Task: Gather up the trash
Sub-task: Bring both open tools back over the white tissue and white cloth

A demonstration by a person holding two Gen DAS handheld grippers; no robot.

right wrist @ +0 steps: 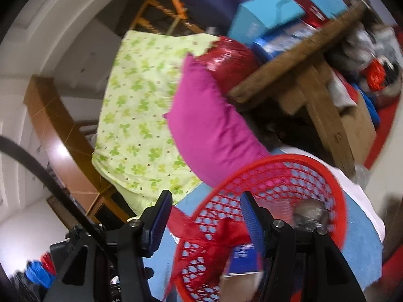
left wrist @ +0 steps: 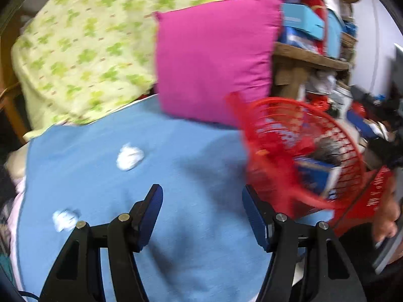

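Bedding fills the far side of both views: a pale quilt with green clover prints lies heaped beyond and to the left of the left gripper, and a magenta pillow stands propped straight ahead of it. Under that gripper spreads a blue sheet, bare between the two fingers. A wooden shelf crowded with blue boxes rises beyond and to the right.

The red mesh basket sits on the blue sheet just right of the left gripper's right finger, tilted, with a blue carton, a grey crumpled lump and a red plastic bag draped over its near rim. From the right wrist view the same basket lies directly in front of the right gripper, whose right finger overlaps the basket's rim while the red bag trails between the fingers; the frame is too blurred to tell whether anything touches them.

Both grippers stand with jaws parted, pads pressing on nothing.

Two white crumpled paper balls lie on the sheet: one paper ball ahead and left of the left gripper, well apart from it, and a smaller wad just beside its left finger.
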